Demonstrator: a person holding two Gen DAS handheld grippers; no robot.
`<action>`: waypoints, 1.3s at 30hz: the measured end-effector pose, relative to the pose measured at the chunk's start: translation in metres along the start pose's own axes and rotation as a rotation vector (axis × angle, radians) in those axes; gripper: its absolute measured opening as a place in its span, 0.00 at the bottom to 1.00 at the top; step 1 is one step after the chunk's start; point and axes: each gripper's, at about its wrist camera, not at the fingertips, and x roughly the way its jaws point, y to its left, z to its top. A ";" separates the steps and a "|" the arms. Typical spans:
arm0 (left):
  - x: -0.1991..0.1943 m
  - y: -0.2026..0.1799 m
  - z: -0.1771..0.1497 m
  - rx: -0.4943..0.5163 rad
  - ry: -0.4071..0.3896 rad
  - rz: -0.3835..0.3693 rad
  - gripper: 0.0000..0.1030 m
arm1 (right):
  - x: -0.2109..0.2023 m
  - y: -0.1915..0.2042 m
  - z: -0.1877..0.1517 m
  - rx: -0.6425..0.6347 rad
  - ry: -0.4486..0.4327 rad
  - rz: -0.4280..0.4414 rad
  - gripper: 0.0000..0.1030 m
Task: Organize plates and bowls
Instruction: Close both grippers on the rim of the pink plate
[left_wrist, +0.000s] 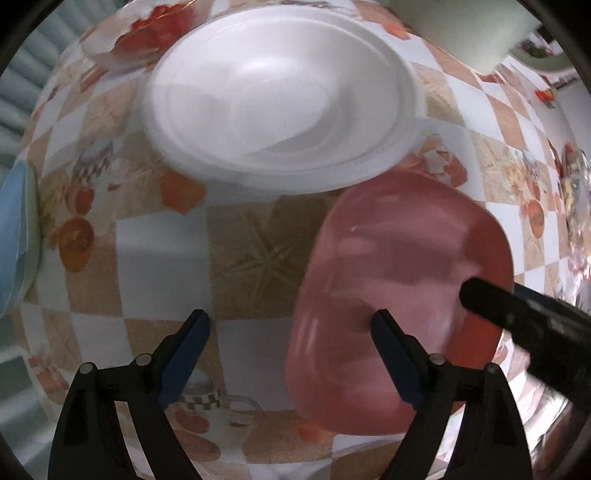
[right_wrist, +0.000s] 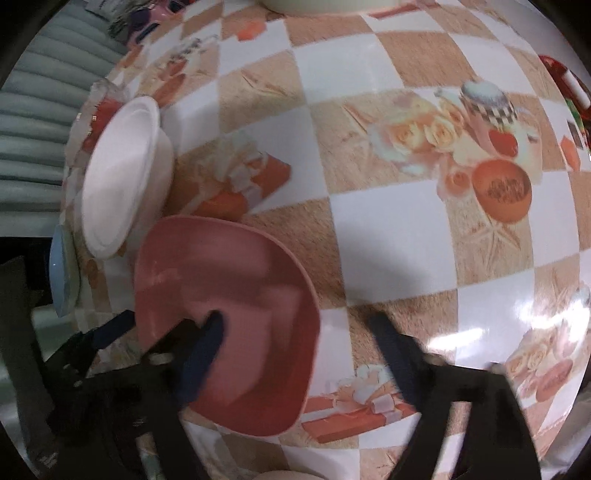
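While both claws are held apart, the pink plate (left_wrist: 399, 295) at four o'clock of the white bowl (left_wrist: 280, 99) remains unstacked on the bench (right_wrist: 388, 221).

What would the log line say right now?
left gripper: open, astride pink plate rim | right gripper: open, astride opposite rim | white bowl: beside pink plate, untouched

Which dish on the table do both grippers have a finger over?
The pink rounded-square plastic plate, beside the round white bowl; the blue-rimmed dish sits off at the table's edge.
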 end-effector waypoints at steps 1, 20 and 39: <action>0.000 -0.003 0.001 0.018 0.001 -0.006 0.87 | 0.002 -0.001 0.003 0.018 0.011 0.032 0.37; 0.004 0.005 -0.067 0.019 0.039 -0.052 0.78 | 0.017 0.014 -0.033 -0.023 0.095 0.145 0.37; -0.010 0.030 -0.156 -0.012 0.037 -0.018 0.78 | 0.020 0.031 -0.081 -0.091 0.182 0.156 0.39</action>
